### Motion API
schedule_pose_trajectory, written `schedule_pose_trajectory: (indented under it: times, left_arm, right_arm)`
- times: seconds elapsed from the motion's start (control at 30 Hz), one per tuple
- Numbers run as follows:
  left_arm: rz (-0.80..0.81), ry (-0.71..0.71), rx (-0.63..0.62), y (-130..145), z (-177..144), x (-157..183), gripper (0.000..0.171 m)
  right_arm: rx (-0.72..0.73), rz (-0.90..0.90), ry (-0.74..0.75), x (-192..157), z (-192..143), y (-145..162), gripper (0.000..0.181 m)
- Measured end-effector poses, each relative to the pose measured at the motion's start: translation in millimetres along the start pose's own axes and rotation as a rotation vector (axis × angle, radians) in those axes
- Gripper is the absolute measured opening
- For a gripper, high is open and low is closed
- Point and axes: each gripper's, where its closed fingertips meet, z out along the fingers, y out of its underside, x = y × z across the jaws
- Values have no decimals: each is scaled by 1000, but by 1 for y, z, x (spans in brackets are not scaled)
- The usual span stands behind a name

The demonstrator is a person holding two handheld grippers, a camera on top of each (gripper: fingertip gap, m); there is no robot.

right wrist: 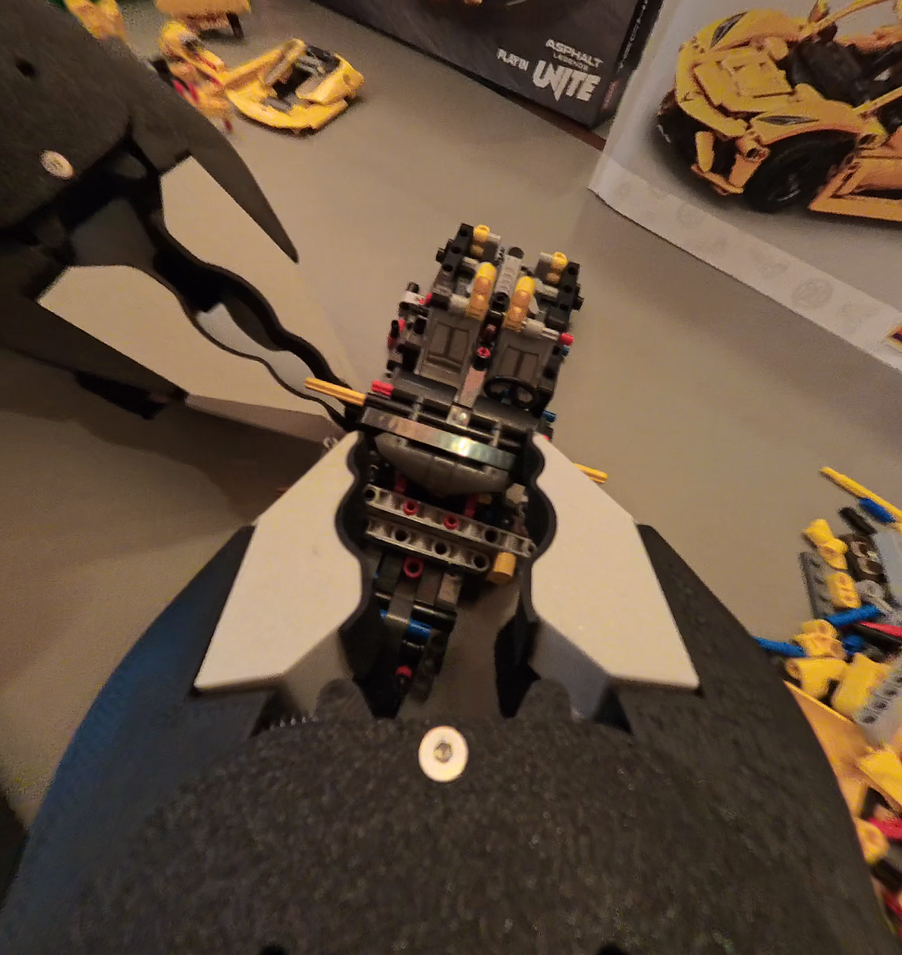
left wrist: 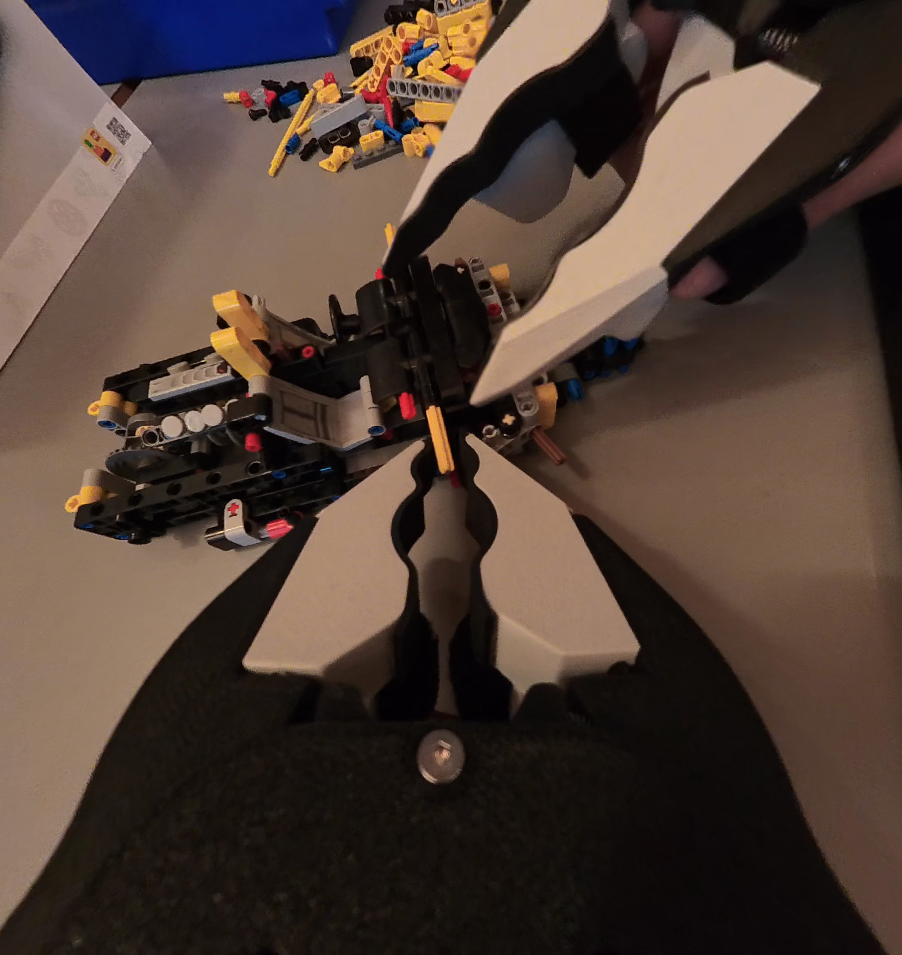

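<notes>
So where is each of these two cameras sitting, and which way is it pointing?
Left wrist view: rides the left gripper, looking down its jaws, closed on a yellow axle at the brick car chassis; a gloved hand shows.
Right wrist view: rides the right gripper, looking along the chassis clamped in its jaws.
Shared: chassis, axle, each other's gripper, loose brick pile.

Count: 2 tongs, left tongs [left wrist: 444,455] and right tongs [right wrist: 441,455]. 1 part-built brick car chassis [right wrist: 482,362] with 2 grey seats [right wrist: 451,343] and 1 black steering wheel [right wrist: 513,394]. 1 yellow axle [left wrist: 440,439] sticking out of its side. 1 pile of loose bricks [left wrist: 386,93], too many to count. 1 blue bin [left wrist: 190,36], 1 dark box [right wrist: 531,57], 1 printed booklet [right wrist: 779,170]. 1 yellow body shell [right wrist: 288,88].
</notes>
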Motion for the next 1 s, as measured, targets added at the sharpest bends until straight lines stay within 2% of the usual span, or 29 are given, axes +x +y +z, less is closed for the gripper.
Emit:
schedule_pose_trajectory:
  times: [0.4,0.63,1.0]
  left_arm:
    - [-36,-45,-5,4,-9,-3,7]
    - [-48,-106,-20,11,-19,-6,7]
    - [-78,-111,-22,16,-27,-6,7]
  right_arm:
    - [-24,-21,2,-6,6,-1,46]
    - [-19,-29,-28,-14,14,-6,46]
    - [-16,-41,-55,-21,18,-10,46]
